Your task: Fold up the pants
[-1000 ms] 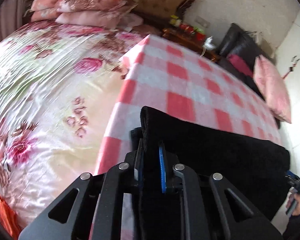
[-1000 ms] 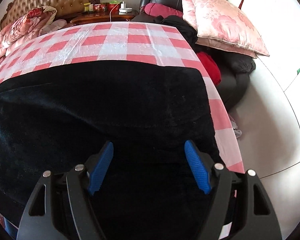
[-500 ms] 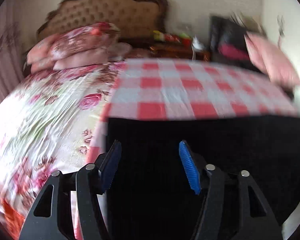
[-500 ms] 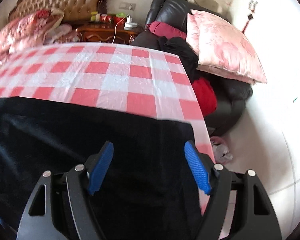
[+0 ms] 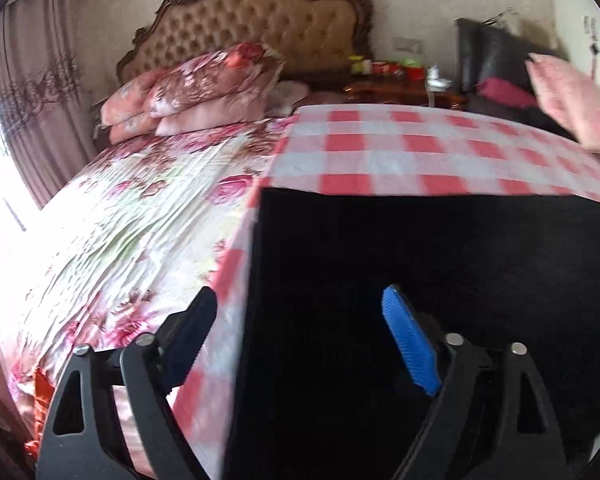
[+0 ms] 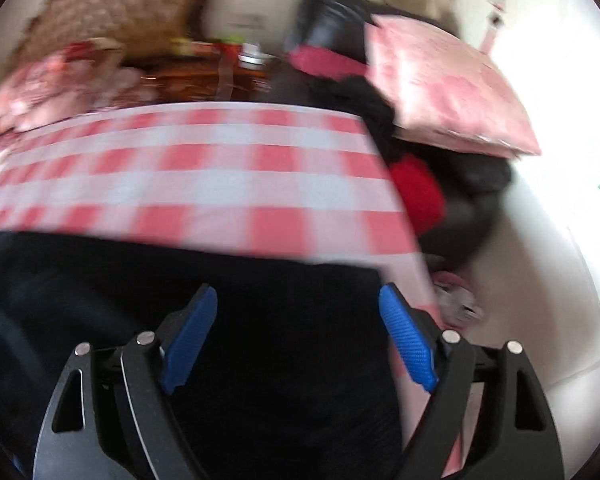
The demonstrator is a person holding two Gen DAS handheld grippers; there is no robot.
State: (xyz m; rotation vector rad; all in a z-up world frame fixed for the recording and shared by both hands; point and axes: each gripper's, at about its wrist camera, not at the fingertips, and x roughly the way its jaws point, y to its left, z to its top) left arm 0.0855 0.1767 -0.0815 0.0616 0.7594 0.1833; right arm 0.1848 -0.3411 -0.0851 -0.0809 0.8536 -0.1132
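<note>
Black pants (image 5: 440,264) lie flat and folded on a red-and-white checked cloth (image 5: 400,152) spread over the bed. My left gripper (image 5: 300,332) hovers above the pants' left edge, its jaws opening wide, the blue pads touching nothing. In the right wrist view the same pants (image 6: 260,320) fill the lower part, their right edge near the cloth's (image 6: 204,184) side. My right gripper (image 6: 298,332) is above that end, jaws opening, with nothing pinched between the pads.
A floral bedspread (image 5: 120,240) lies left of the cloth, with stacked pillows (image 5: 196,92) by the tufted headboard (image 5: 260,24). A wooden nightstand (image 5: 400,88) holds small items. A dark chair with a pink cushion (image 6: 440,84) and red clothing (image 6: 416,192) stands to the right, beside pale floor.
The left gripper let go of the pants' folded edge, opened wide and swung round to face the headboard. The right gripper rose a little and widened; the pants now lie flat.
</note>
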